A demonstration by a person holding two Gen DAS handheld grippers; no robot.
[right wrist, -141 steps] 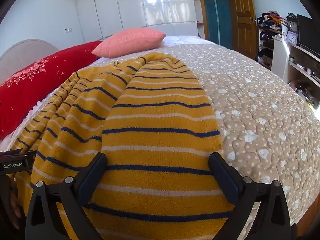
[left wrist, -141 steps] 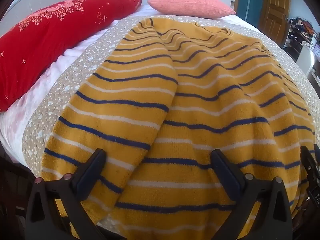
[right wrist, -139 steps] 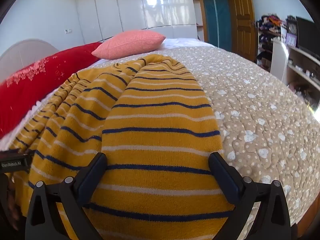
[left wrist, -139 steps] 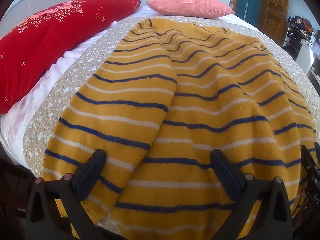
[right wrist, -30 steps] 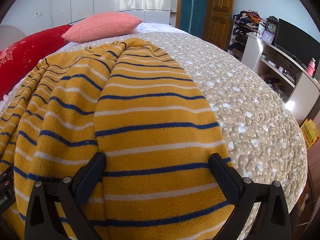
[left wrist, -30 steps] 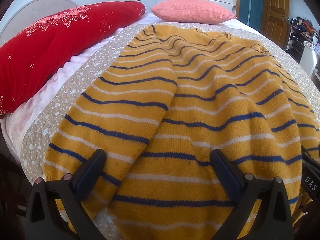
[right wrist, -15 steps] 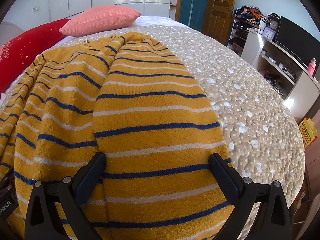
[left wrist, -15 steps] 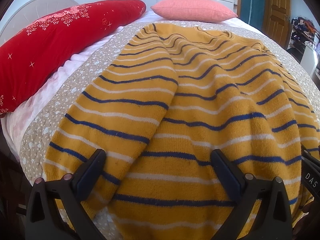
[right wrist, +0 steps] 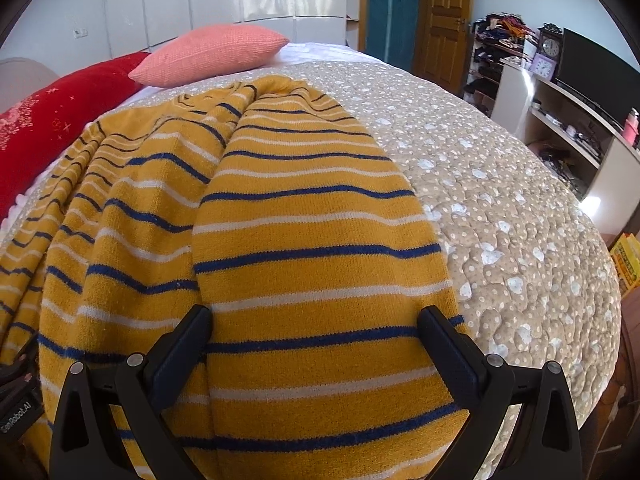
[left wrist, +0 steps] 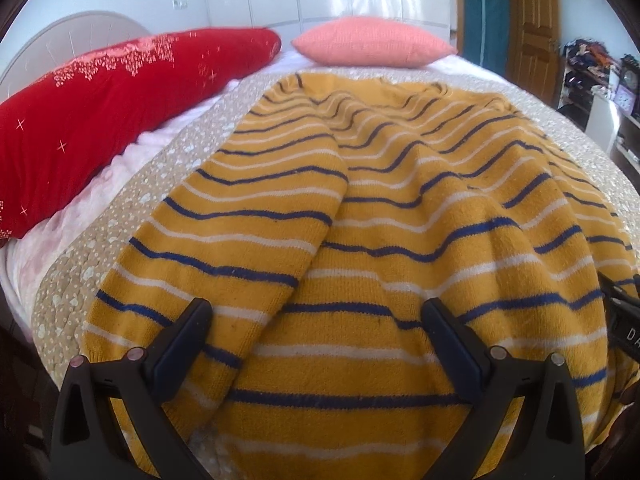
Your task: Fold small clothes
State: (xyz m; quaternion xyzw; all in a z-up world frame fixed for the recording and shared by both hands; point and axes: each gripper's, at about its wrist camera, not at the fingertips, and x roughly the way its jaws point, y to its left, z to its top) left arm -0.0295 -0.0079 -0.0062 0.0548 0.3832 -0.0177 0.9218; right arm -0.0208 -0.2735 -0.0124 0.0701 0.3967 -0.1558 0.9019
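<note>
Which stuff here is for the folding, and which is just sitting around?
For the folding:
- striped yellow sweater
- left gripper, open
- right gripper, open
- quilted bedspread under the sweater

Just sitting around:
- red pillow
- pink pillow
- clock
- TV

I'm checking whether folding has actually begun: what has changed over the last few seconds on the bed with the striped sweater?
Hardly anything. The yellow striped sweater lies spread on the quilt with both sleeves laid along it, as before. Only the cameras shifted: the right gripper swung toward the door side, showing more of the shelves. Both it and the left gripper stay open, gripping nothing. The pillows are unmoved.
</note>
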